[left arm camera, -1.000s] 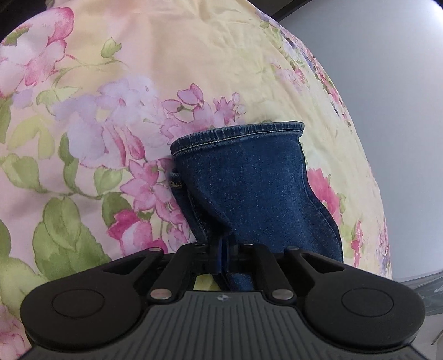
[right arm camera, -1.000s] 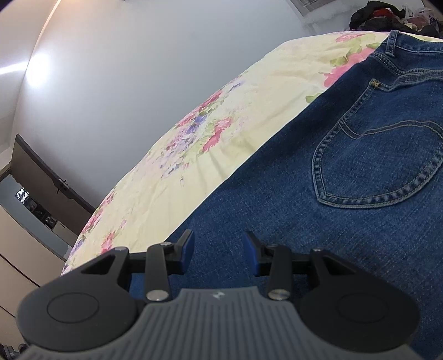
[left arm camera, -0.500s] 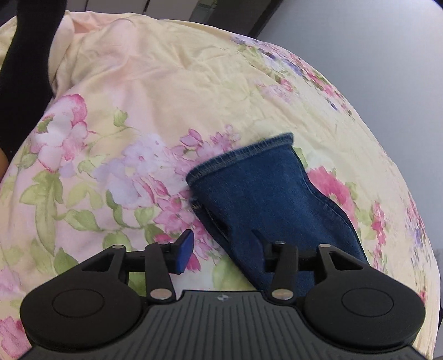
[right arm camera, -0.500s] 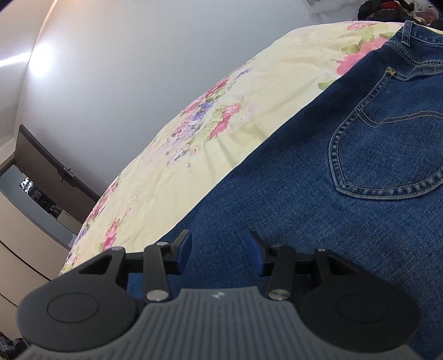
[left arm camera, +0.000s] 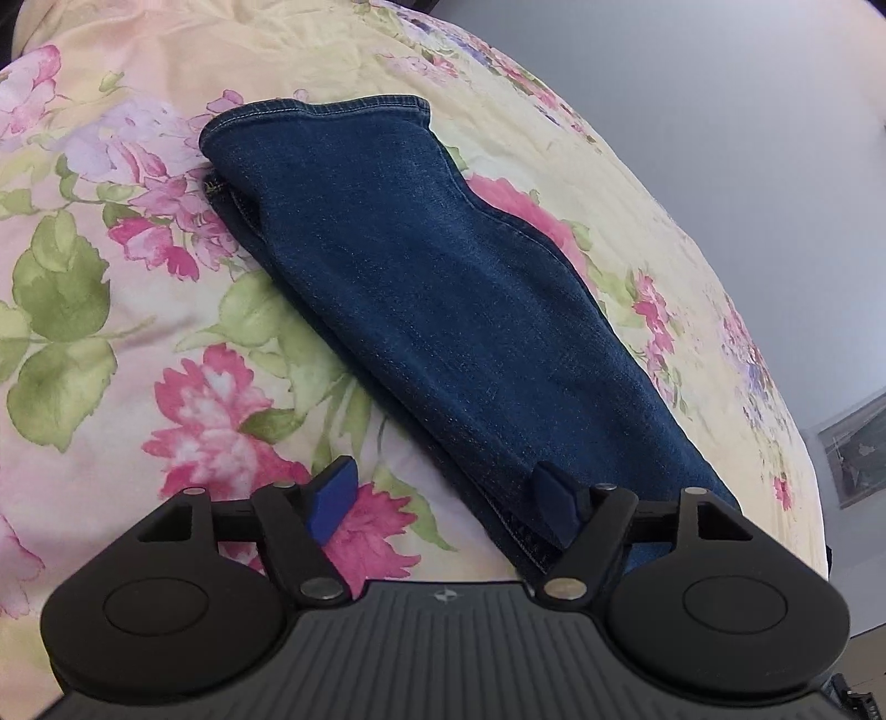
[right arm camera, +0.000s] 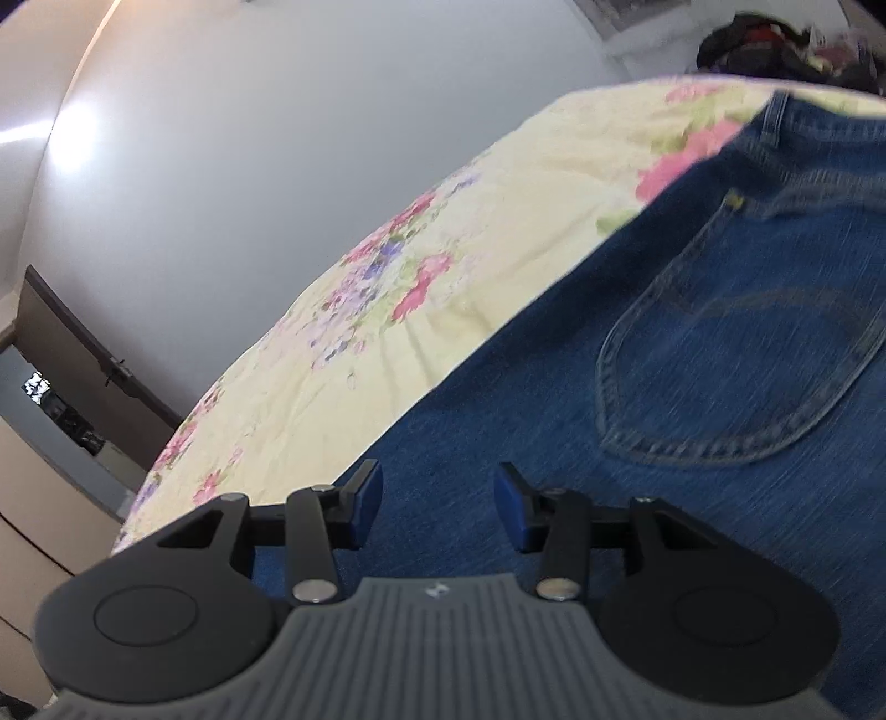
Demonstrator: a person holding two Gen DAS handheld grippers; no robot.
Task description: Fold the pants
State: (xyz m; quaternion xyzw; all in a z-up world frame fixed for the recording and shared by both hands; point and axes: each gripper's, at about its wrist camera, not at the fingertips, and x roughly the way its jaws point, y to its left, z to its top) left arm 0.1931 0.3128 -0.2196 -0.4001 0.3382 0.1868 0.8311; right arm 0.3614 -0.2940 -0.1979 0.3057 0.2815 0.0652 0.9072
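Note:
Blue denim pants lie flat on a floral bedspread (left arm camera: 111,343). The left wrist view shows the stacked pant legs (left arm camera: 443,310), with the hem at the far end. My left gripper (left arm camera: 443,498) is open and empty above the near part of the legs, its right finger over the denim. The right wrist view shows the seat of the pants (right arm camera: 692,387) with a back pocket (right arm camera: 736,376) and waistband at the far right. My right gripper (right arm camera: 437,504) is open and empty just above the denim.
The bedspread (right arm camera: 387,332) ends at its far edge against a plain grey wall (right arm camera: 277,138). A dark pile of clothes (right arm camera: 775,44) lies beyond the waistband. A wooden cabinet (right arm camera: 55,443) stands at the left.
My left gripper let go of the pant legs, opened wide and drew back, so more of the legs shows. My right gripper stayed open and shifted slightly over the seat.

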